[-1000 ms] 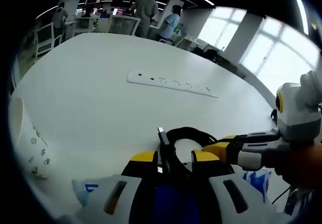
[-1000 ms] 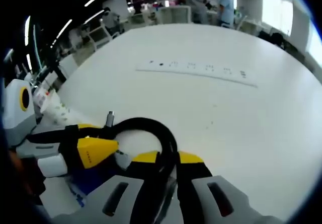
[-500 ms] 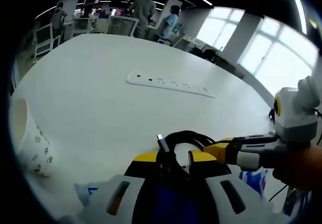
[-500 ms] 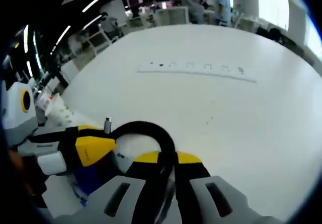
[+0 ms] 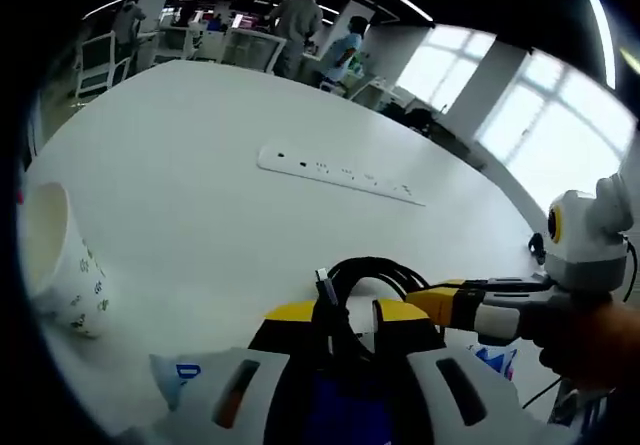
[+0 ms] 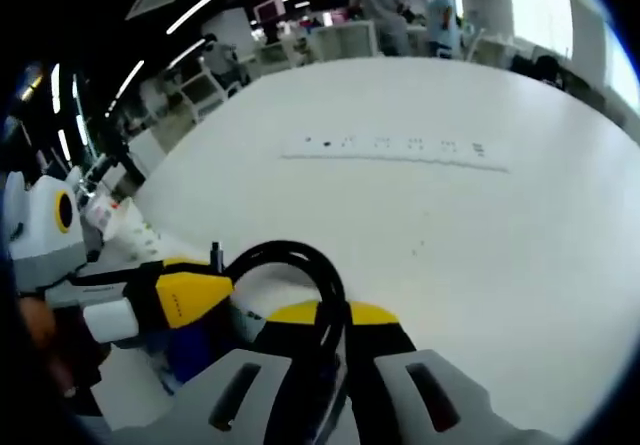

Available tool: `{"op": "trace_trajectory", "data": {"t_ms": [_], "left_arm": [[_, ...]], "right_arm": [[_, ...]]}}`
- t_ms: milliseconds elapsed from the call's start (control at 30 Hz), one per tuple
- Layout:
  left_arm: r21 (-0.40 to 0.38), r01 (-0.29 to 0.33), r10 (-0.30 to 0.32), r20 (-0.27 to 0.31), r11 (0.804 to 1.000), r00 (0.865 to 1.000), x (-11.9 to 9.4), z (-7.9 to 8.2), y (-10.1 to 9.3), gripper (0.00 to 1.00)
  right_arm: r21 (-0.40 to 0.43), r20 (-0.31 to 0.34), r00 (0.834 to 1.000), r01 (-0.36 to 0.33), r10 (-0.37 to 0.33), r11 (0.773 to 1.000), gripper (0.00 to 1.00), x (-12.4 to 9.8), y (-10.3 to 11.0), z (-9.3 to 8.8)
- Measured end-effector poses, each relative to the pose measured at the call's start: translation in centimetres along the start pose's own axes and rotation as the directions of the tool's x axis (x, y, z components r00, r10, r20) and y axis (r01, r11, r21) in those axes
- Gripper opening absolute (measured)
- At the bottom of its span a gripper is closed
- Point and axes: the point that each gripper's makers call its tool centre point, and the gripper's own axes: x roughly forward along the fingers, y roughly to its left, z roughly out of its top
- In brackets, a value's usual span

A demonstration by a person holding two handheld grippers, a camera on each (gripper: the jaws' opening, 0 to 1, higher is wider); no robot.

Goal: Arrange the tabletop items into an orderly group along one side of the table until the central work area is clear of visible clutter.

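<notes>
A coiled black cable (image 5: 372,261) with a metal plug on its end hangs just above the white table (image 5: 200,215). My left gripper (image 5: 347,315) is shut on the coil's near side. My right gripper (image 5: 432,295) reaches in from the right and pinches the same coil. In the right gripper view the cable (image 6: 285,248) loops up from between the jaws of my right gripper (image 6: 332,317), which is shut on it. There, my left gripper (image 6: 205,290) comes in from the left at the loop's plug end.
A patterned paper cup (image 5: 55,255) lies on its side at the left. A white power strip (image 5: 340,170) lies flat mid-table, also in the right gripper view as the power strip (image 6: 400,148). A blue and white packet (image 5: 500,360) sits below the right gripper. Desks and people stand far behind.
Both views have shifted slightly, bringing the cup further into the left gripper view. Both grippers still hold the cable coil, and the things on the table have not moved.
</notes>
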Motion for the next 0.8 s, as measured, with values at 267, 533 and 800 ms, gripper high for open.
{"op": "trace_trajectory", "data": {"t_ms": [267,533,800], "left_arm": [[0.001,0.016,-0.016,0.011,1.000,1.000,-1.0,0.5,-0.6,0.17],[0.008,0.029,-0.029,0.032,1.000,0.999,-2.3,1.0,-1.1,0.18],[0.016,0.030,-0.031,0.033,0.999,0.999,-3.5,1.2,-1.5,0.18]], "right_arm": [[0.022,0.015,1.000,-0.016,0.016,1.000,0.04,-1.2,0.5,0.6],[0.006,0.045,0.998,-0.032,0.032,0.999,0.01,-2.6,1.3,1.4],[0.020,0.048,0.998,-0.044,0.043,0.999,0.01,-3.6,1.9,0.9]]}}
